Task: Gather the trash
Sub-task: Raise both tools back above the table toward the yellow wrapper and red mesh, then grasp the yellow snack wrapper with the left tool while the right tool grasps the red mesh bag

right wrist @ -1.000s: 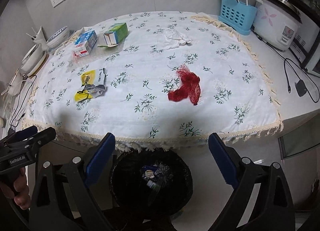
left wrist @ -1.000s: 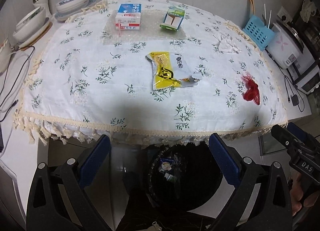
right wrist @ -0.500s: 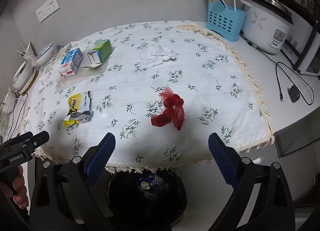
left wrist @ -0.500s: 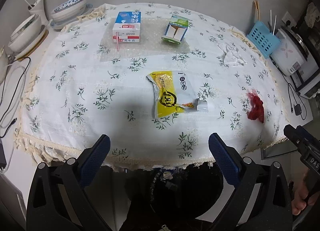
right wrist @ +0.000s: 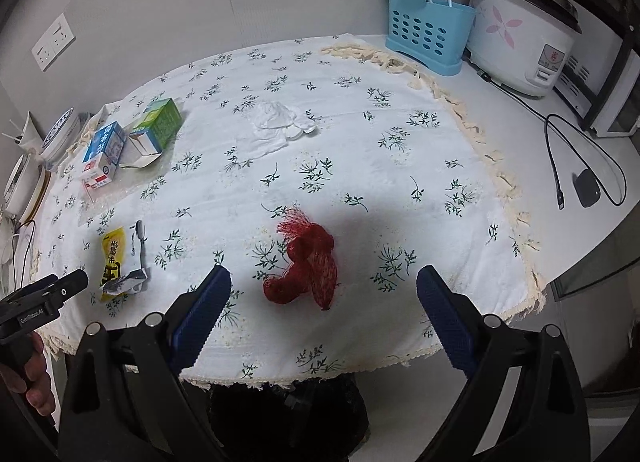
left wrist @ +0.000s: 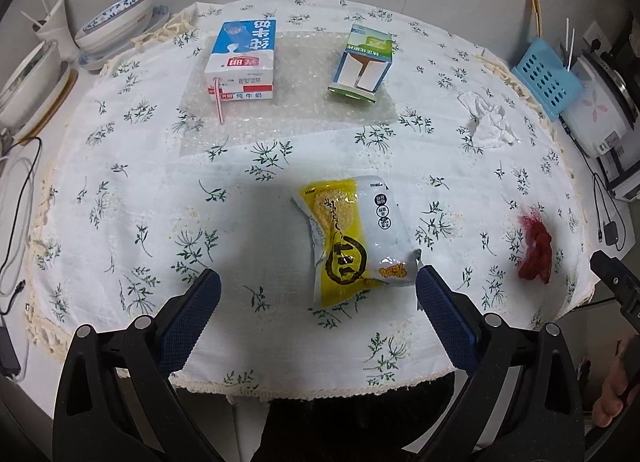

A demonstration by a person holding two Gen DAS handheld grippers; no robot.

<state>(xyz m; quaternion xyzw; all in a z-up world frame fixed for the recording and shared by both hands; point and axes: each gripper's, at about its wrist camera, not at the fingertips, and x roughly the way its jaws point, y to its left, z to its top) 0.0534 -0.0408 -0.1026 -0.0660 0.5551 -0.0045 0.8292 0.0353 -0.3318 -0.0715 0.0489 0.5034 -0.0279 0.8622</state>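
Your trash bin (right wrist: 288,414) is mostly hidden under the fringed edge of the floral tablecloth (right wrist: 400,190); only a dark mass shows below, contents unreadable. Your left gripper (left wrist: 318,294) stands wide open, holding nothing, above the yellow snack wrapper (left wrist: 354,238), whose lower right corner lies just beside the right finger. Your right gripper (right wrist: 324,290) is likewise spread wide and empty, with the red mesh netting (right wrist: 304,262) between its fingers, not touched as far as can be told. A crumpled white tissue (right wrist: 276,122) lies mid-cloth, with bare cloth all round it. The blue milk carton (left wrist: 244,60) and green carton (left wrist: 362,62) lie at the far side on bubble wrap (left wrist: 288,110). Right edge: blue utensil basket (right wrist: 428,40), rice cooker (right wrist: 524,42), and a trailing cable (right wrist: 560,158).
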